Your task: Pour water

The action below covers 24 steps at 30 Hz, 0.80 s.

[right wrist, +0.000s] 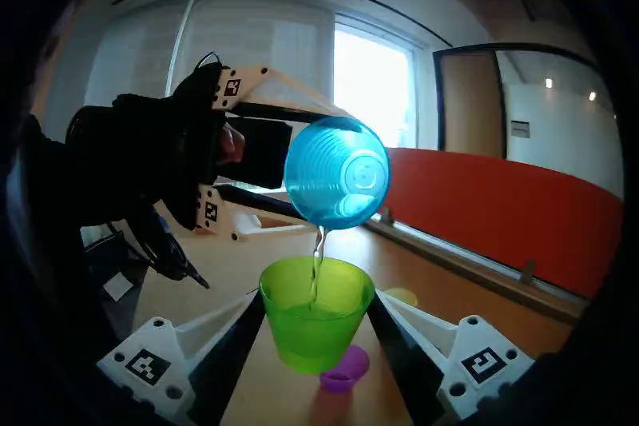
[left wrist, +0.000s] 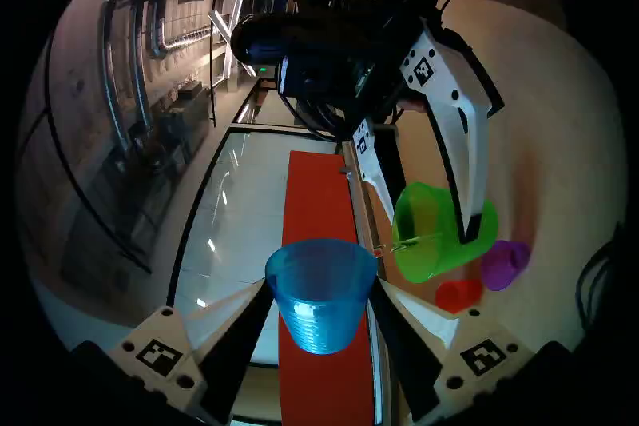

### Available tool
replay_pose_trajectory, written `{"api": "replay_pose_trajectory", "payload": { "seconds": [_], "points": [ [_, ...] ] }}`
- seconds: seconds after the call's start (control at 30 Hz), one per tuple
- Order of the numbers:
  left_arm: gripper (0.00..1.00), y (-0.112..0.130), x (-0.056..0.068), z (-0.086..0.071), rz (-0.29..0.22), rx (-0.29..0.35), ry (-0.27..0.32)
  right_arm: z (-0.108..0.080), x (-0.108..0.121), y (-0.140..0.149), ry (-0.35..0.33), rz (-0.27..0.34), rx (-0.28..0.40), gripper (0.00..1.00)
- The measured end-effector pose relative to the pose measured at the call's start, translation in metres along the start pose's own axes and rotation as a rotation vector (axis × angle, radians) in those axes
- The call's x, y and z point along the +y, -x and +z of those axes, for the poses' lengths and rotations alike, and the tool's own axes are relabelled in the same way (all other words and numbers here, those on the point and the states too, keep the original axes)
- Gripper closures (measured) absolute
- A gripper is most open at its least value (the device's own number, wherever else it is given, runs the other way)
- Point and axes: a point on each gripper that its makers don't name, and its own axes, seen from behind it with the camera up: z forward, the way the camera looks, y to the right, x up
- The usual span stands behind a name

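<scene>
My left gripper (left wrist: 321,288) is shut on a blue cup (left wrist: 319,314). In the right gripper view that blue cup (right wrist: 339,174) is tipped steeply over, and a thin stream of water (right wrist: 318,254) falls from its rim. The stream lands in a green cup (right wrist: 316,326) that holds some water, with my right gripper (right wrist: 316,302) shut on it. From the left gripper view the green cup (left wrist: 431,234) appears just right of the blue one, between the white fingers (left wrist: 467,146) of the right gripper. A gloved hand (right wrist: 160,158) holds the left gripper (right wrist: 313,166).
A purple cup (right wrist: 345,370) stands on the wooden table (right wrist: 240,266) below the green cup, with a yellow item (right wrist: 402,296) behind. The left gripper view also shows the purple cup (left wrist: 505,264) and a red cup (left wrist: 458,295). A red partition (right wrist: 511,210) borders the table.
</scene>
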Motion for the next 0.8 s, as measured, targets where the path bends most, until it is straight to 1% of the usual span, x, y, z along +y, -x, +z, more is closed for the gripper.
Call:
{"api": "replay_pose_trajectory", "payload": {
  "seconds": [0.3,0.67,0.8],
  "points": [
    [0.16,-0.0014,-0.0032,-0.0025,0.033,-0.003,-0.01,-0.0001,0.0005,-0.0006,0.001,0.003,0.003,0.09],
    [0.16,-0.0045,-0.0032,-0.004,0.075,-0.001,-0.02,0.0012,-0.0015,-0.0021,-0.001,0.002,0.006,0.09],
    [0.16,-0.0063,-0.0007,-0.0048,0.086,-0.001,-0.02,0.001,-0.0011,-0.0018,-0.001,0.004,0.005,0.09]
  ]
}}
